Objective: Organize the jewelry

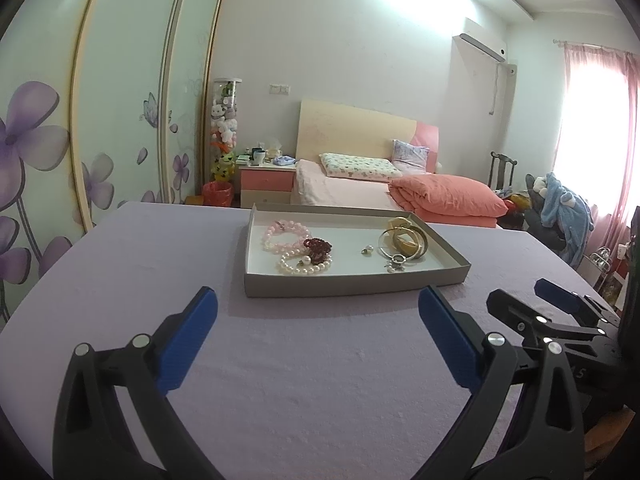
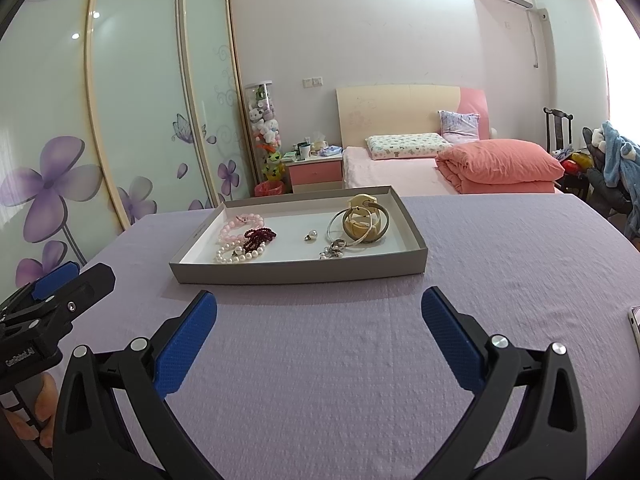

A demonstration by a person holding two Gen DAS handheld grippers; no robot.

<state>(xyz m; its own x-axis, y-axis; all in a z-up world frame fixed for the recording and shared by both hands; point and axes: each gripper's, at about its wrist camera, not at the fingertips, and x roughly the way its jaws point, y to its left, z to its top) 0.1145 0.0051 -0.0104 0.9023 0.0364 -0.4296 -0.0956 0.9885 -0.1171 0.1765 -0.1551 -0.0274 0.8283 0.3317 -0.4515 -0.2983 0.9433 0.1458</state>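
Jewelry lies inside a shallow grey tray (image 1: 352, 282) with a white floor, which sits on the lilac tablecloth (image 1: 280, 360) ahead of both of my grippers. At the tray's left end I see a pink bead bracelet (image 1: 280, 234), a dark red bead bracelet (image 1: 318, 246) and a white pearl strand (image 1: 304, 266) bunched together and touching or overlapping one another. Near the middle a small pearl earring (image 1: 367, 250) rests alone on the white floor. Toward the right end a cluster of gold and silver bangles (image 1: 404, 242) leans together, with a cream-coloured piece (image 1: 400, 224) just behind them and a small silver charm piece (image 1: 395, 266) in front, near the front wall. My left gripper (image 1: 318, 308) hovers over the cloth short of the tray, jaws spread wide with nothing between the blue pads (image 1: 188, 344). My right gripper (image 2: 318, 308) sits likewise, jaws wide and empty, also short of the tray and a little to its right. From the right wrist view the left gripper shows at the lower left edge, with fingers of a hand (image 2: 42, 400) behind it. Beyond the table stands a bed (image 1: 360, 192) with a coral quilt (image 1: 448, 196).
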